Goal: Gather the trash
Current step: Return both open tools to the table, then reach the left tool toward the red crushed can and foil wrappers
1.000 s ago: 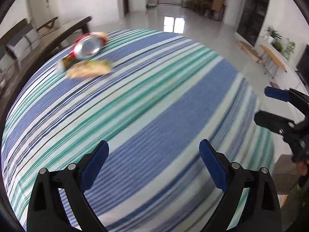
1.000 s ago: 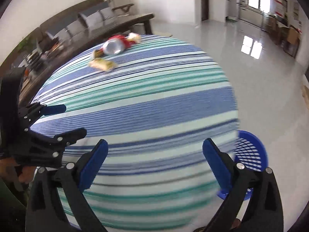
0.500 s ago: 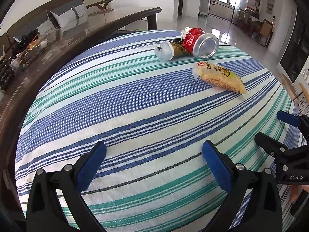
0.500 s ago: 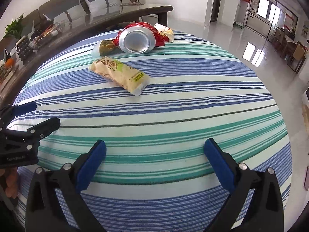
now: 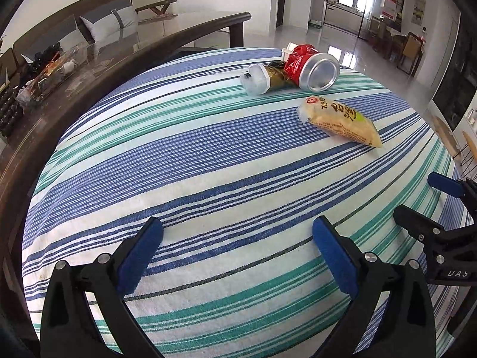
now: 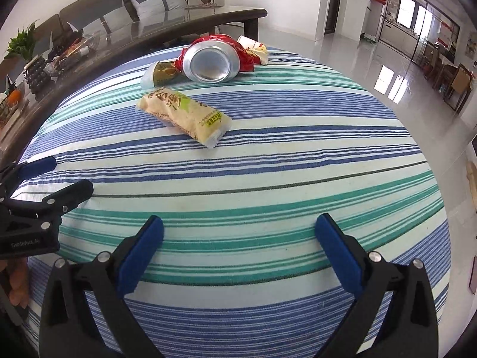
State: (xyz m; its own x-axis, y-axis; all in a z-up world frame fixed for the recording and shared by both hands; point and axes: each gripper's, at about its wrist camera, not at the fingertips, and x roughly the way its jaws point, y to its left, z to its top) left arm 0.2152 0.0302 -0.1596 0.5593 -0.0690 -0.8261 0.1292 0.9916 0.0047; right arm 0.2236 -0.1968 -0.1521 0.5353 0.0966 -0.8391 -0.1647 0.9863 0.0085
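A yellow snack packet (image 5: 340, 121) (image 6: 184, 113) lies flat on the striped tablecloth (image 5: 208, 161) (image 6: 268, 161). Behind it lie a crushed red can (image 5: 313, 68) (image 6: 214, 59) on its side, a small bottle with a white end (image 5: 259, 79) (image 6: 158, 74), and a crumpled wrapper (image 6: 253, 49). My left gripper (image 5: 237, 238) is open and empty over the near part of the cloth. My right gripper (image 6: 238, 235) is open and empty, also well short of the trash. Each gripper shows at the edge of the other's view.
A dark glass-topped table (image 5: 98, 59) (image 6: 149, 29) with clutter stands behind the cloth on the left, a sofa beyond it. Glossy floor (image 6: 372, 68) lies to the right.
Both views swung from the table's side toward the trash and came closer. The blue basket seen a second ago in the right wrist view is out of view. Both grippers stayed open.
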